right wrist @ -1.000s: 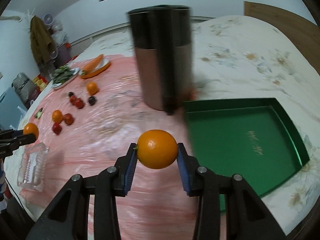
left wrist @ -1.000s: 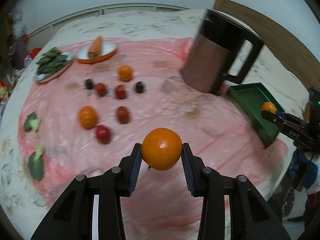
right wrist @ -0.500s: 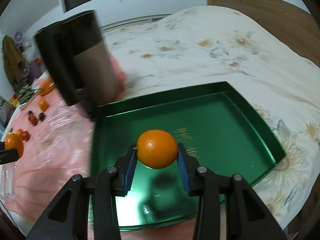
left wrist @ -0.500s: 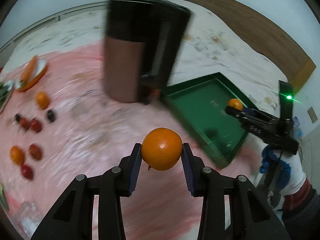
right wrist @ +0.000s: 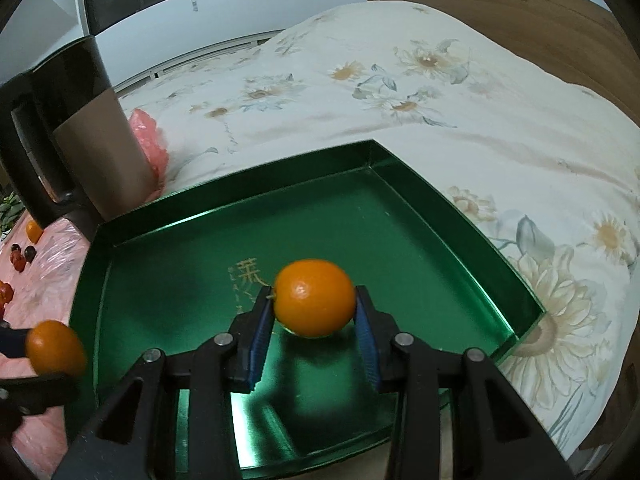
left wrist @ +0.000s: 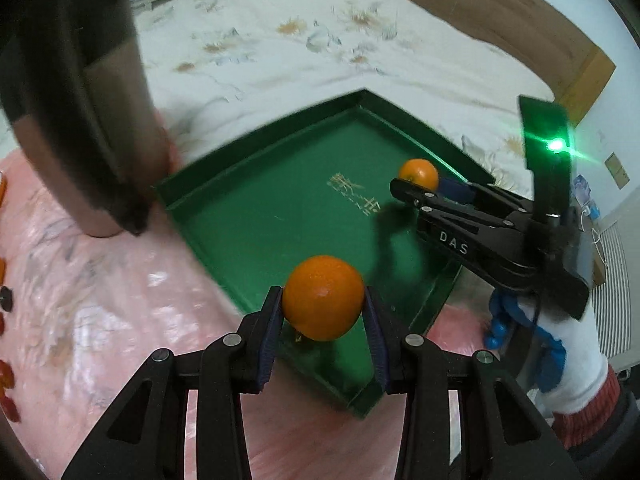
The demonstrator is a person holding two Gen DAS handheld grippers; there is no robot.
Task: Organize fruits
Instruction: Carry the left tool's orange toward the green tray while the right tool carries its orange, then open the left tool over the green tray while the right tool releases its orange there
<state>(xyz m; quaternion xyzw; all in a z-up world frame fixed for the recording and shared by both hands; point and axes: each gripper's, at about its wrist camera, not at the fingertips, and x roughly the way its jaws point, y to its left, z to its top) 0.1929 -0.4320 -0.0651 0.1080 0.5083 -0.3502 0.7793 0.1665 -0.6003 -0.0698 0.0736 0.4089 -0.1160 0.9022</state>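
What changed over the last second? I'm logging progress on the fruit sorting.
Both grippers swung away from the pink cloth to above the green tray. Unchanged: left gripper clamps its orange, right gripper its orange; nothing released, tray empty.

Tray layout
Tray (right wrist: 460,216) on bedspread (right wrist: 500,120), jug (right wrist: 92,140) at its far-left corner, small fruits (right wrist: 20,256) further left.

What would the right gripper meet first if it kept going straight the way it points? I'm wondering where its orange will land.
Probably the bare floor of the green tray. The right gripper, holding its orange, points down at it; depth is unclear.
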